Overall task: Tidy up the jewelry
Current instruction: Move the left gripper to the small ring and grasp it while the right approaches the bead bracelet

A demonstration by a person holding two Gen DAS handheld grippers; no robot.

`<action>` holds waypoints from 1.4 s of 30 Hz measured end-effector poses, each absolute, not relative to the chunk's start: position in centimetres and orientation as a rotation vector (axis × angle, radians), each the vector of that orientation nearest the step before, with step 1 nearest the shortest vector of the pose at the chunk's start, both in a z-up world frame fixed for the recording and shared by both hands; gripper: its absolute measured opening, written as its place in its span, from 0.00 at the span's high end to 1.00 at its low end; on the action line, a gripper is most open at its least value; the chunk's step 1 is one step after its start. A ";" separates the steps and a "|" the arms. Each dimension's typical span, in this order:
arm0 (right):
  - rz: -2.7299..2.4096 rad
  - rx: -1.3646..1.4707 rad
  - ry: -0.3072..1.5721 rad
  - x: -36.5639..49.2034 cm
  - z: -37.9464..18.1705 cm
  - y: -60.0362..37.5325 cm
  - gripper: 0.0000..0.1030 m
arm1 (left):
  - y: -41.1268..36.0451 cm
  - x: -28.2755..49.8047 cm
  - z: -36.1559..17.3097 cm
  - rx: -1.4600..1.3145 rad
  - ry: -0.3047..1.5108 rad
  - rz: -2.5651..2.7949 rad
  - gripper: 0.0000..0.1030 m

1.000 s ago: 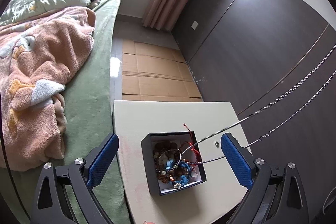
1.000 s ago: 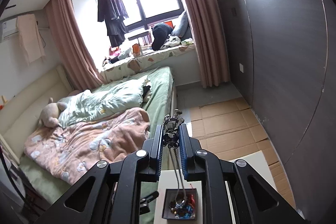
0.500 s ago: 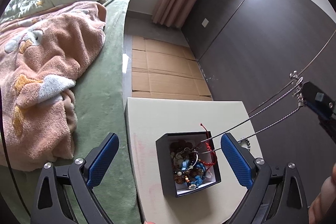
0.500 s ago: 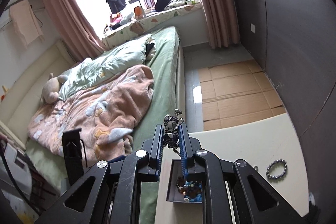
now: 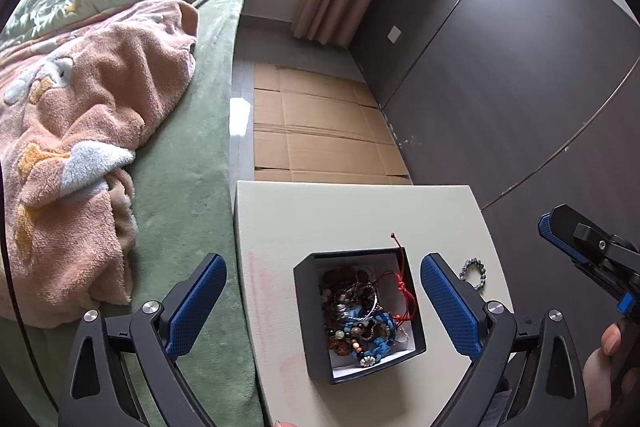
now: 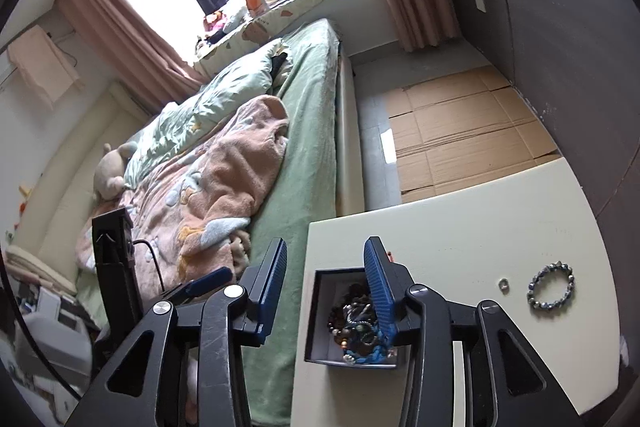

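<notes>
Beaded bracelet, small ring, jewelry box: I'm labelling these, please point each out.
beaded bracelet (image 6: 551,284), right wrist view, bead on its loop.
small ring (image 6: 503,283), right wrist view, its band.
jewelry box (image 6: 319,311), right wrist view, left wall.

The counter (image 5: 340,215) is matt, smooth cream. The box (image 5: 316,347) looks like matt black card, lined white. The bracelet (image 6: 551,285) has glossy, metallic-looking beads. Gripper pads (image 5: 448,307) are blue, finely ribbed rubber or plastic on matt black plastic arms. The blanket (image 5: 80,99) is fluffy pink fleece; the floor cardboard (image 5: 320,131) is plain brown.
</notes>
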State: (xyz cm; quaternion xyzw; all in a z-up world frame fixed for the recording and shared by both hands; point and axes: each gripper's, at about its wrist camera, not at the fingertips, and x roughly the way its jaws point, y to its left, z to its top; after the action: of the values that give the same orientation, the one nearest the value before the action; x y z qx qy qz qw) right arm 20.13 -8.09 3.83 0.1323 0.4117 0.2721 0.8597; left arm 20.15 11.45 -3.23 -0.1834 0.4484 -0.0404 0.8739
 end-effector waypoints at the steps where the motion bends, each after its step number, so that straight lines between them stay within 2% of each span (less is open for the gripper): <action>1: 0.563 0.291 0.866 20.4 3.6 -8.8 0.60 | 11.0 20.3 -3.2 -0.377 0.935 -0.089 0.05; 11: 0.438 0.427 0.890 22.4 -0.4 -17.9 0.60 | 5.3 22.3 -3.4 -0.309 0.941 -0.148 0.05; 25: 0.253 0.575 1.072 24.9 -8.6 -25.6 0.60 | -5.6 26.5 -5.8 -0.077 1.042 -0.274 0.06; 27: 0.226 0.591 1.093 25.2 -9.3 -26.3 0.60 | -6.4 27.2 -6.6 -0.063 1.075 -0.276 0.17; 34: 0.202 0.599 1.121 25.3 -9.9 -27.3 0.60 | -8.9 29.2 -9.4 0.052 1.166 -0.270 0.35; 36: 0.186 0.593 1.130 25.4 -10.1 -27.6 0.60 | -9.6 29.7 -10.0 0.066 1.192 -0.273 0.45; 42: 0.138 0.709 1.152 25.6 -11.5 -29.7 0.60 | -11.3 31.2 -12.1 0.135 1.263 -0.265 0.56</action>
State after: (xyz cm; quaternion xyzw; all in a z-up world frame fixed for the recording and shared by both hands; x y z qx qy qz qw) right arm 25.61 -29.74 -11.45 0.3279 0.5328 0.0639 0.7775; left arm 31.24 -11.34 -12.07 0.0630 0.5882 -0.1233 0.7967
